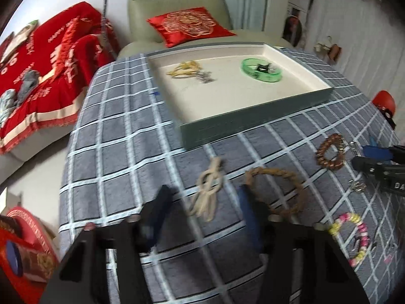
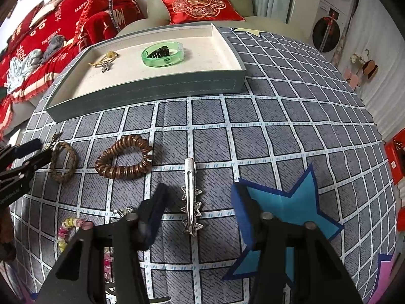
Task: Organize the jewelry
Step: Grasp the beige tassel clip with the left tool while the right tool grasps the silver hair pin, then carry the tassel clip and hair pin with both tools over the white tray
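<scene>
Pickup step. Right claw point(image 2: 198, 207) apart, straddling silver hair clip point(image 2: 190, 197) in front of tray point(image 2: 152, 92); left claw point(image 1: 202, 202) apart around cream knot charm point(image 1: 208, 190). Next: pinch, lift, carry to tray.

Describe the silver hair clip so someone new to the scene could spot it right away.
Start at the grey tray on the checked cloth, then come toward the camera to the right hand-held gripper. The hair clip lies between its open fingers, apart from both. It is the only long, straight silver piece with small stars; the coil tie and braided ring nearby are brown loops.
</scene>
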### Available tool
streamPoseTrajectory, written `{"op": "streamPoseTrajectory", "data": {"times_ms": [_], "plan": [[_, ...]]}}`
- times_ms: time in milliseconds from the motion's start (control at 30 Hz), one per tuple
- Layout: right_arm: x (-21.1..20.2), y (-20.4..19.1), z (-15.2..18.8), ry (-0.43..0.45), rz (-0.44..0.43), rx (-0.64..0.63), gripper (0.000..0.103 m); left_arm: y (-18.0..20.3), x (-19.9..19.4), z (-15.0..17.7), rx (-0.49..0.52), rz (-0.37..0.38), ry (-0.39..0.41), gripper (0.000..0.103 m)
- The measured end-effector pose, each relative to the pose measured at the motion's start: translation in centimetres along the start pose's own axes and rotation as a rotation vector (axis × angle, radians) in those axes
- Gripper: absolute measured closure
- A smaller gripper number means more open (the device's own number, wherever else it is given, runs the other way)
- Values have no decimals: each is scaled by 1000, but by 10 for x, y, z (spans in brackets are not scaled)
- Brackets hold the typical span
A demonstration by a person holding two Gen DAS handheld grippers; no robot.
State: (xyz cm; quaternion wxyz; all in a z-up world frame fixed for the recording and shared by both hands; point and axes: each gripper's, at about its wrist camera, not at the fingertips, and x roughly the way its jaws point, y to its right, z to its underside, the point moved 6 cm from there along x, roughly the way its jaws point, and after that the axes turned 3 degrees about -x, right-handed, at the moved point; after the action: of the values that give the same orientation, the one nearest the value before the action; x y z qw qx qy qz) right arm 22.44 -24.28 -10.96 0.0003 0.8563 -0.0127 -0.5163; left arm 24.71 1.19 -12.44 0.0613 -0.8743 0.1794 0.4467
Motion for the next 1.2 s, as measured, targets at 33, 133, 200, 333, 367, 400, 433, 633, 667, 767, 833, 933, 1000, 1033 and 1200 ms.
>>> {"op": "streamPoseTrajectory", "data": {"times_ms": [33,133,200,333,367,400,433,633,667,767,833,933,1000,1033,1200], "plan": [[-1,0,0,0,-4,0,75,2,0,-2,3,2,-2,46],[-1,1,0,0,-17,3,85,9,1,-4,11,11,-3,68],[-2,3,1,3,-30,17,85,11,-1,-3,-2,21,-4,68],[-15,10,-2,32,-85,59,85,12,-14,1,-51,47,20,68],[-18,11,-3,40,-94,61,85,12,-18,0,-56,50,33,68],[-23,13,-5,50,-106,62,85,13,-21,-1,-60,52,41,68],[-27,13,-7,59,-115,64,85,14,-26,-3,-66,56,53,68],[-51,19,-26,105,-189,96,85,19,-56,-23,-89,78,120,68],[-53,20,-30,111,-200,102,85,20,-61,-29,-92,78,130,68],[-59,22,-45,124,-227,113,85,20,-70,-43,-105,80,148,68],[-60,23,-58,132,-236,111,85,19,-73,-54,-112,76,156,68],[-57,22,-80,139,-242,95,85,15,-73,-73,-123,51,168,68],[-51,21,-96,136,-249,88,85,12,-70,-85,-133,46,169,68],[-47,21,-103,130,-253,86,85,11,-67,-91,-137,48,165,68],[-29,19,-128,118,-239,62,85,9,-41,-114,-117,8,140,68]]}}
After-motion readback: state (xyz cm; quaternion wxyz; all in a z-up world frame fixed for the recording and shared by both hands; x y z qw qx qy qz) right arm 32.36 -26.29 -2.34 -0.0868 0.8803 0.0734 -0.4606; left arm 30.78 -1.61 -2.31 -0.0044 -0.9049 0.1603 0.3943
